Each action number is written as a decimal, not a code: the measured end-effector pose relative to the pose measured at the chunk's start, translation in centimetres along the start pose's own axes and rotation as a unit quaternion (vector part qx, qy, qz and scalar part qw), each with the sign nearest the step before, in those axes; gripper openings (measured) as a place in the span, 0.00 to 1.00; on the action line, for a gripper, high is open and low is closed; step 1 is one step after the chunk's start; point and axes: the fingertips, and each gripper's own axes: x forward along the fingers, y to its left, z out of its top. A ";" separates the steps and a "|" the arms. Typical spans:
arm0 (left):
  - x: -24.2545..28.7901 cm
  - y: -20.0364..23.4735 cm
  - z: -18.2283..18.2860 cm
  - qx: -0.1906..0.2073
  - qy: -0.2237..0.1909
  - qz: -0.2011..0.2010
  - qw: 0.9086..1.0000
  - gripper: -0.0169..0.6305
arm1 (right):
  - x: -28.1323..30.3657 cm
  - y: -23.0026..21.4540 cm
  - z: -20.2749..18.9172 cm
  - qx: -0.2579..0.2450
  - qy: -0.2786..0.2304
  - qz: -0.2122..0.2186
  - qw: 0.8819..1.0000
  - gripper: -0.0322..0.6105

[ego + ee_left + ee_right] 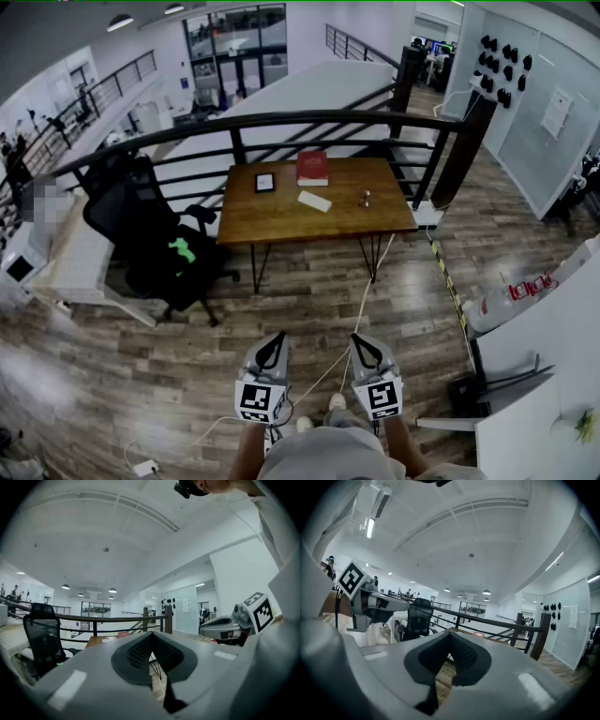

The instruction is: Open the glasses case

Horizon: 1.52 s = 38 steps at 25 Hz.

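My left tool (272,347) and right tool (366,349) are shut and empty, so reaching the tabletop (272,220) at twelve o'clock like this, I risk shoving the glasses case (314,201) aside.

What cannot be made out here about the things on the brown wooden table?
- Head view: the white oblong item on the brown wooden table is too small to tell whether it is the glasses case, open or closed.
- Head view: the small metal object and the dark square item are too small to identify.
- Gripper views: the left gripper and right gripper, both shut, block most of the tabletop.
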 end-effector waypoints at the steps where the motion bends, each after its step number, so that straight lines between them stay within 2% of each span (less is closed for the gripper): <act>1: -0.3 0.1 -0.2 0.001 0.000 0.001 1.000 0.06 | 0.0 0.1 0.0 0.004 -0.001 -0.005 1.000 0.05; 5: -1.0 0.5 -0.4 0.000 -0.003 0.001 1.000 0.06 | -0.1 0.4 0.3 0.019 -0.013 -0.013 1.000 0.06; 12: 1.4 1.8 0.9 0.007 -0.014 0.004 1.000 0.06 | 2.1 -1.3 1.2 0.010 -0.032 -0.018 0.999 0.06; 19: 7.3 3.6 0.9 0.015 -0.015 0.016 1.000 0.06 | 7.2 -5.5 1.1 0.002 -0.035 -0.004 0.999 0.06; 31: 18.5 4.6 2.2 0.022 -0.002 0.047 0.999 0.06 | 15.4 -13.9 1.3 0.015 -0.045 0.046 0.998 0.06; 38: 22.2 4.8 2.5 0.019 0.010 0.064 0.998 0.06 | 18.3 -17.2 0.8 0.031 -0.046 0.062 0.997 0.06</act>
